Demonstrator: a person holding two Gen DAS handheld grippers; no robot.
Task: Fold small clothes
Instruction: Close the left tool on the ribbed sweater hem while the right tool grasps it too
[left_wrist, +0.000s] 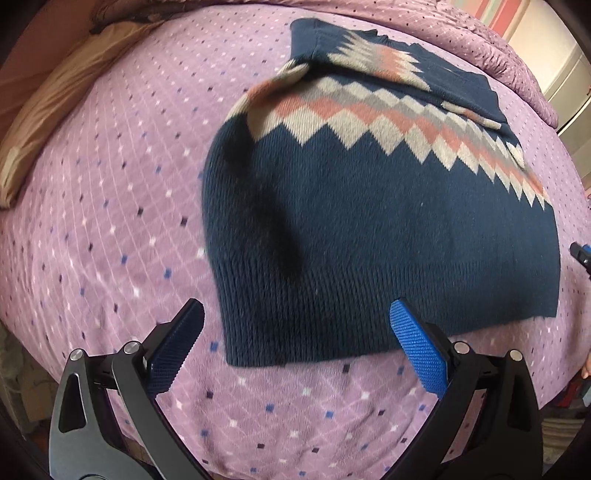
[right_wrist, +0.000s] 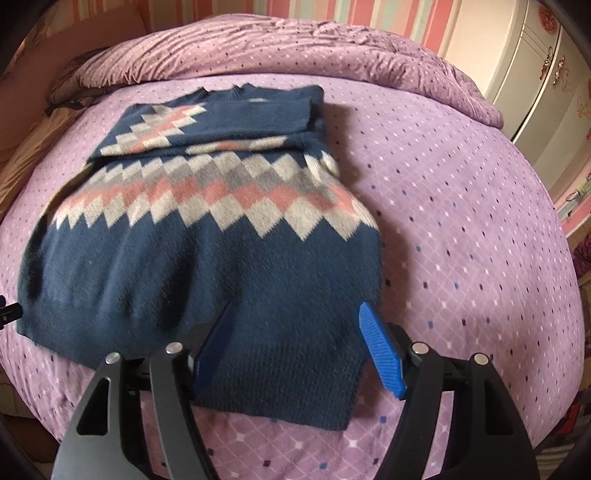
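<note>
sweater (left_wrist: 369, 229): navy knit with a pink, grey and cream zigzag band, lying flat on the bed (left_wrist: 110, 221); sleeves lying folded across the chest at the far end, hem edge nearest both cameras
bed: purple cover with small diamond dots, taking up most of both views; bunched purple quilt (right_wrist: 295, 48) sitting along the far edge
left tool (left_wrist: 295, 332): pointing steeply down over the near left hem corner of the sweater; jaws standing wide apart, gripping nothing; right pad (left_wrist: 417, 347) hovering over the hem edge, left pad (left_wrist: 177, 343) over bare bed cover
right tool (right_wrist: 295, 347): pointing down over the near right hem corner (right_wrist: 295, 398); jaws standing well apart with the knit showing between them, pads not pressing it; right pad (right_wrist: 380, 350) sitting at the sweater's side edge, left pad (right_wrist: 210, 354) over the knit
contact: cannot tell whether any pad tip is touching the fabric
other tool in view: tip of the right tool showing at the right edge of the left view (left_wrist: 581, 256); a dark bit at the left edge of the right view, too small to tell
pillow (left_wrist: 48, 122): tan, lying at the far left of the bed
cabinet (right_wrist: 535, 85): cream, standing beyond the bed on the right
blur: both views slightly smeared
</note>
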